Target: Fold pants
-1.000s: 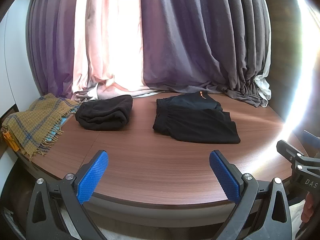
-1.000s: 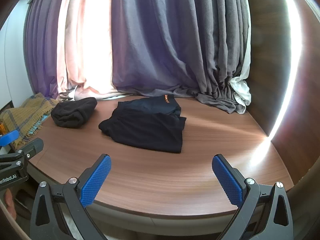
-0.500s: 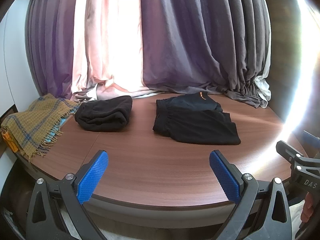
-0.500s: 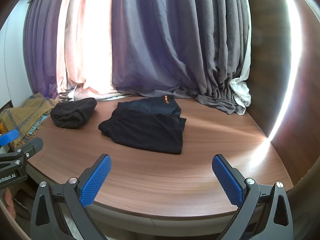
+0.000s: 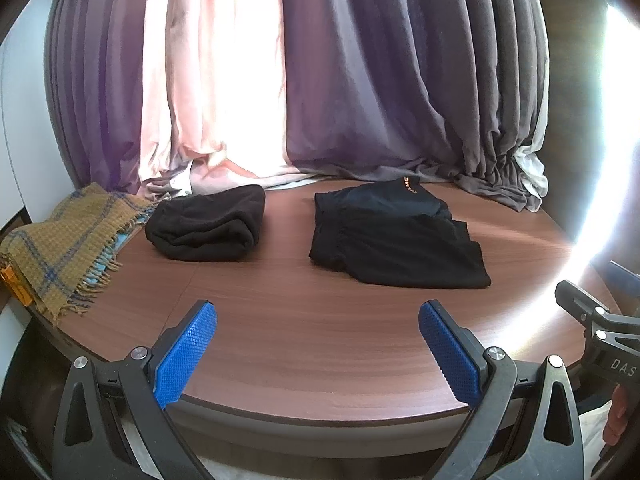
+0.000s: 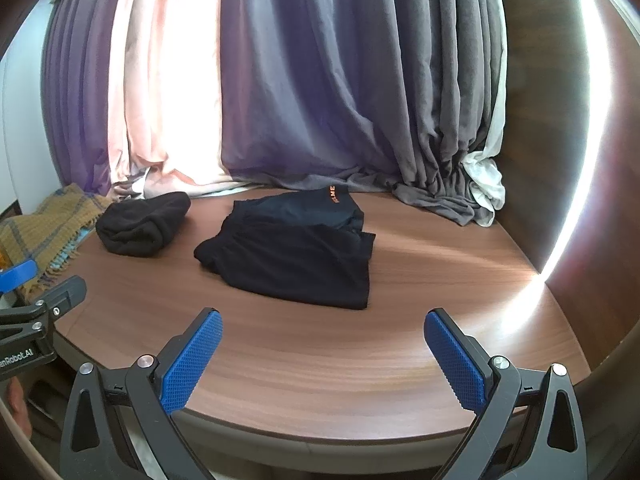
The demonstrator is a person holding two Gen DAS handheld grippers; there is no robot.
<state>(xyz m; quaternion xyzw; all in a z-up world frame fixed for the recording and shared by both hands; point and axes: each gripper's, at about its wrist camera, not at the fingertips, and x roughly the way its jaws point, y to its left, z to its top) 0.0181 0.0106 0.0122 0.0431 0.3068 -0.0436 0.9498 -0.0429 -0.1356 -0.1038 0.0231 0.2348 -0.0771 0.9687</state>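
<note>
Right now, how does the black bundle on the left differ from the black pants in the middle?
The black bundle is thick, rounded and fuzzy; the black pants lie flatter and smoother. The pants spread wider and show orange lettering; the bundle is plain. Both are black and rest on the wooden table, untouched.

Rounded brown wood-grain table (image 5: 320,344); floor-length grey-purple curtains (image 5: 380,80) pooling on its far edge; backlit pale pink curtain panel (image 5: 216,72); dark wood wall panel (image 6: 560,120) at right, with glare.
</note>
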